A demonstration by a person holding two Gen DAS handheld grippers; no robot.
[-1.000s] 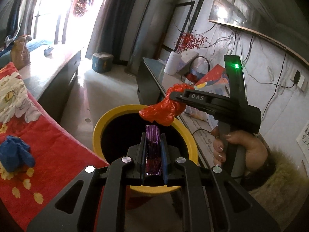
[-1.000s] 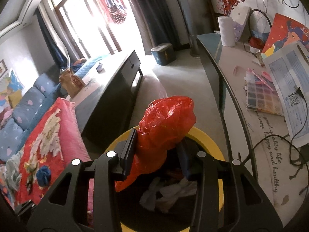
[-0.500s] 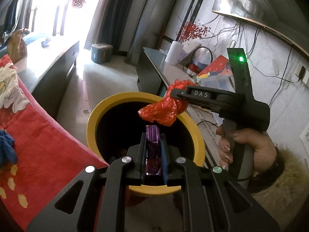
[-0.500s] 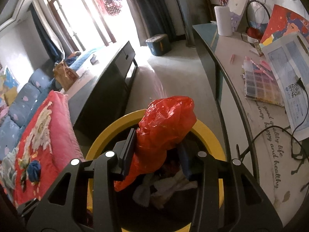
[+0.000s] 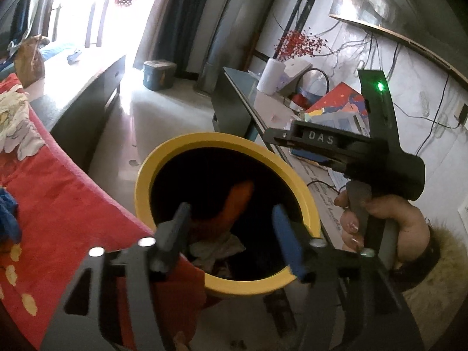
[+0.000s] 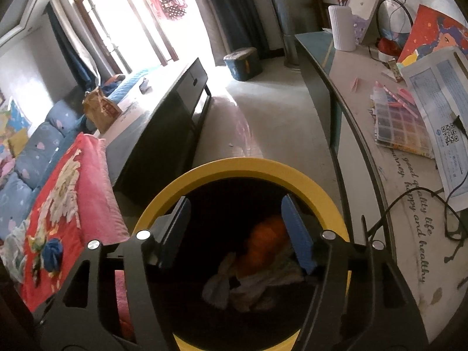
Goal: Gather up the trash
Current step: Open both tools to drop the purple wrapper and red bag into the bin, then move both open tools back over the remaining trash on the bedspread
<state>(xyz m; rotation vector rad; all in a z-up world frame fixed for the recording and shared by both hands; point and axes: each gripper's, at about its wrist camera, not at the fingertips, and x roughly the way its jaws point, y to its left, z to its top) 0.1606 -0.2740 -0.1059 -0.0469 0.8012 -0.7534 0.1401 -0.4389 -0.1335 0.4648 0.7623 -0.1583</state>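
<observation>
A yellow-rimmed bin [image 5: 181,152] with a dark inside stands between the red blanket and the side table; it also shows in the right wrist view [image 6: 263,166]. My left gripper [image 5: 231,213] is open and empty over the bin mouth. My right gripper [image 6: 235,204] is open and empty over the bin too; it also shows in the left wrist view [image 5: 330,143], held from the right. The red plastic bag [image 6: 264,242] lies blurred inside the bin on crumpled white trash [image 6: 251,283]; the bag also shows in the left wrist view [image 5: 237,201]. The purple wrapper is out of sight.
A red flowered blanket [image 5: 58,199] with a blue cloth ball [image 6: 52,253] lies left of the bin. A side table [image 6: 409,190] at the right carries papers, cables and a white vase [image 6: 343,27]. A dark cabinet [image 6: 163,122] stands beyond.
Both grippers opened. The red bag left the right gripper and the purple wrapper left the left gripper; the bag now lies inside the bin.
</observation>
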